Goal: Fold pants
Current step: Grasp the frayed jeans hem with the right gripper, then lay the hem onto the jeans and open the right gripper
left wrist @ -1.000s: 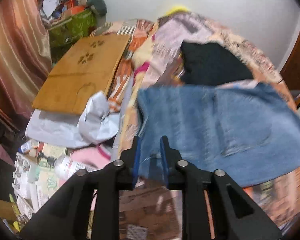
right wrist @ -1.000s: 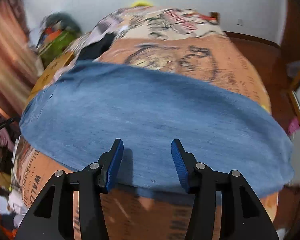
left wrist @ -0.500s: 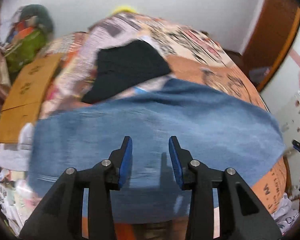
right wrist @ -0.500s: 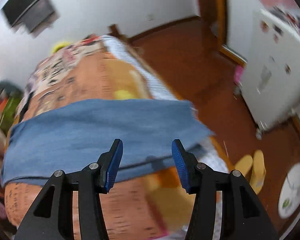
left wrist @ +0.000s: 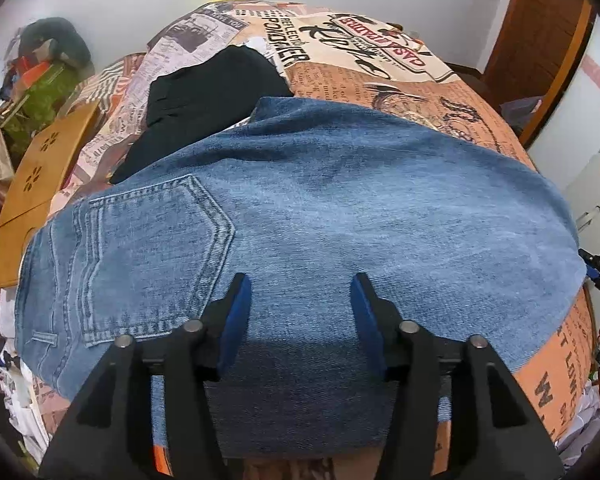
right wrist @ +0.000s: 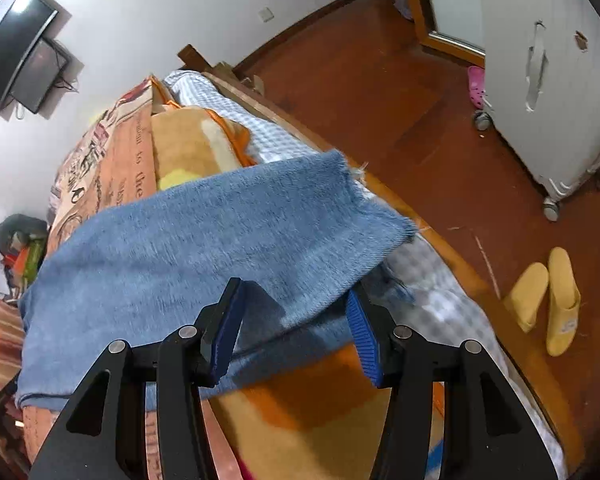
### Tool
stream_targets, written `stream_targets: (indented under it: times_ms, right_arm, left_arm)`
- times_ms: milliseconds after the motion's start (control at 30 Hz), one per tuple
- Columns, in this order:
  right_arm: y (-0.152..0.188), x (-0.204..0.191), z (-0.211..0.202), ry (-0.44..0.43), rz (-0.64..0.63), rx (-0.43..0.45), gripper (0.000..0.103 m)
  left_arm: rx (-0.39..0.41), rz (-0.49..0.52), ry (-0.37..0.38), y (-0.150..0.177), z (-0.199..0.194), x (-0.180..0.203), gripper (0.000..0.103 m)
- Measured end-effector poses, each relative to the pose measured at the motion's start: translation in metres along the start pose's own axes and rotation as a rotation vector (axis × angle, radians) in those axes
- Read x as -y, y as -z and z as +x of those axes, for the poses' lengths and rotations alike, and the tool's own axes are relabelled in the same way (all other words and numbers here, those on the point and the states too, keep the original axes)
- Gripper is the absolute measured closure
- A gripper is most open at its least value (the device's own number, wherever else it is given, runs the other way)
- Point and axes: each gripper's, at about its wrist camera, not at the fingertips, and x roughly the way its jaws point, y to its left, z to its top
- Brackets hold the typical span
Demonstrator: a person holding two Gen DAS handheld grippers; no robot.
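1. The left gripper (left wrist: 300, 312) is tilted down over the blue jeans (left wrist: 320, 208), its blue-padded jaws spread wide with nothing between them. The fingertips hover just above the denim; contact cannot be confirmed.
2. Left of that gripper lies the back pocket (left wrist: 156, 256) with the waistband at the far left; the legs run away to its right, flat on the newspaper-print bedspread (left wrist: 380, 64).
3. Ahead and to the left of the left gripper, a black garment (left wrist: 212, 92) sits partly tucked under the far edge of the jeans, with a wooden board (left wrist: 40, 176) further left.
4. The right gripper (right wrist: 294, 320) is rolled, looking along the bed's edge, jaws likewise parted and holding nothing.
5. The frayed leg hems of the jeans (right wrist: 220, 240) lie just ahead of its fingertips, draped over the bedspread (right wrist: 128, 160) and reaching toward the bed's wooden rail.
6. Right of the right gripper, on the floor, stand yellow slippers (right wrist: 544, 300) and a white wheeled cabinet (right wrist: 548, 72).
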Motion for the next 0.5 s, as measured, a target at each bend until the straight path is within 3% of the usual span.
stream_targets:
  times_ms: [100, 167, 367, 500]
  right_arm:
    - [-0.002, -0.02, -0.003, 0.041, -0.107, 0.04, 0.092]
    - [-0.004, -0.031, -0.008, 0.077, -0.179, 0.071, 0.098]
    - [-0.015, -0.031, -0.059, 0.081, -0.207, 0.199, 0.099]
    - [-0.005, -0.021, -0.061, 0.093, -0.204, 0.173, 0.099]
  left_arm:
    - [0.004, -0.007, -0.007, 0.0, 0.001, 0.0, 0.045]
    - [0.0, -0.003, -0.015, 0.0, 0.001, 0.001, 0.045]
    - [-0.041, 0.006, -0.006, -0.01, -0.002, 0.002, 0.045]
    - [-0.017, 0.004, 0.019, -0.018, -0.013, 0.004, 0.045]
